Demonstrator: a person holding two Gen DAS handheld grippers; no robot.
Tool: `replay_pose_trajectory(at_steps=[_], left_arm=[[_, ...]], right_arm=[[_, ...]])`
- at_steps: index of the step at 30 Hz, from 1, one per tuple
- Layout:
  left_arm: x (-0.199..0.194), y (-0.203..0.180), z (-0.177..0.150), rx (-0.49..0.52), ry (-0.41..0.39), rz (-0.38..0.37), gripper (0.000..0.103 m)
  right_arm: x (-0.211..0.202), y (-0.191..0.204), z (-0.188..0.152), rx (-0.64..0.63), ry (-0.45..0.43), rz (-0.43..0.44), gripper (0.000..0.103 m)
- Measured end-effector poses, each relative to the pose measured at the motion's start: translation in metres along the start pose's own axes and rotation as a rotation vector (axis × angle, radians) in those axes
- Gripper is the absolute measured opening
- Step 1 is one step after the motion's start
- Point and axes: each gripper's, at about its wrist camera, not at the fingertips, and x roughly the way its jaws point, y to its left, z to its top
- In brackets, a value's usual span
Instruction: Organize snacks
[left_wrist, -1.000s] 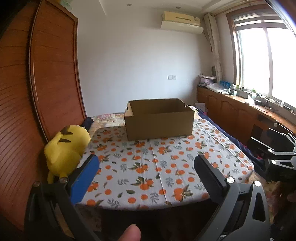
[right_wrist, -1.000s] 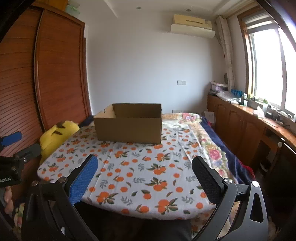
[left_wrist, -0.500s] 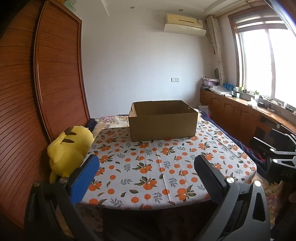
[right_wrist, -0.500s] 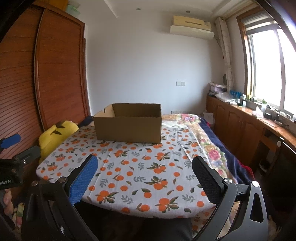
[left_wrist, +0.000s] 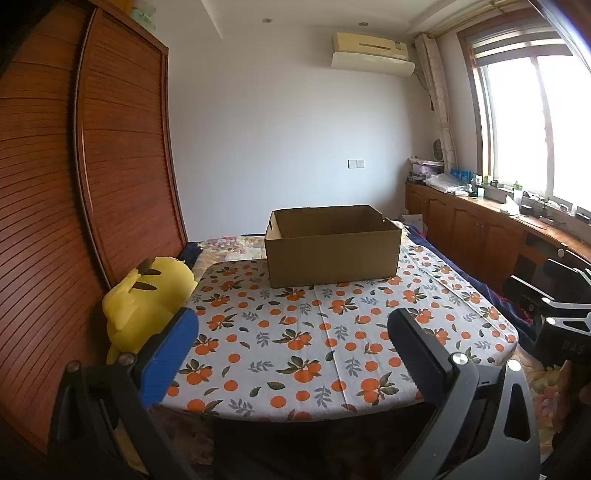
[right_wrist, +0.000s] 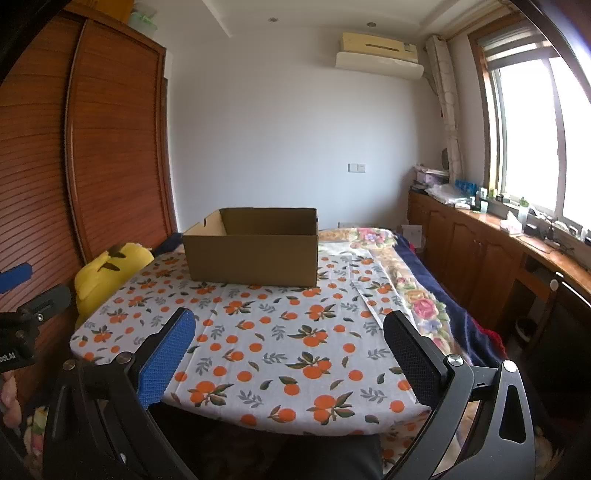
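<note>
Left gripper (left_wrist: 291, 332): jaws spread wide, nothing between them, held off the near edge of the table (left_wrist: 480, 314). Right gripper (right_wrist: 288, 334): likewise spread wide and holding nothing, also short of the table's (right_wrist: 369, 369) near edge.

Beyond both, on the orange-print cloth at the far side of the table: an open cardboard box (left_wrist: 332, 254), upright, top open. From the left wrist view, seen slightly from its left, with a hand slot in the left end wall. From the right wrist view, the cardboard box (right_wrist: 255, 256) shifted toward the left of the table, front face square on. No snacks visible in either view; box floor hidden by the front wall, so contents cannot be told.

Left of the table, touching its edge: a yellow plush toy (left_wrist: 147, 295), large and close in the left wrist view, smaller and farther in the right wrist view (right_wrist: 107, 273).

Only in the right wrist view: a floral bedspread (right_wrist: 413, 295) running along the right of the table, plus the blue fingertip of the left gripper at the left border. Only in the left wrist view: the black frame of the right gripper at the right border, right of the table.

Behind the box: a white wall with an air conditioner (left_wrist: 371, 48) high up.
</note>
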Motion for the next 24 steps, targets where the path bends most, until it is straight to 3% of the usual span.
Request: replay_pose_trajectory(at_steps=[24], left_arm=[[-0.0028, 0.0005, 0.0006, 0.005, -0.015, 0.015, 0.103]], right_arm=[[-0.0028, 0.0002, 0.0007, 0.007, -0.016, -0.013, 0.103]])
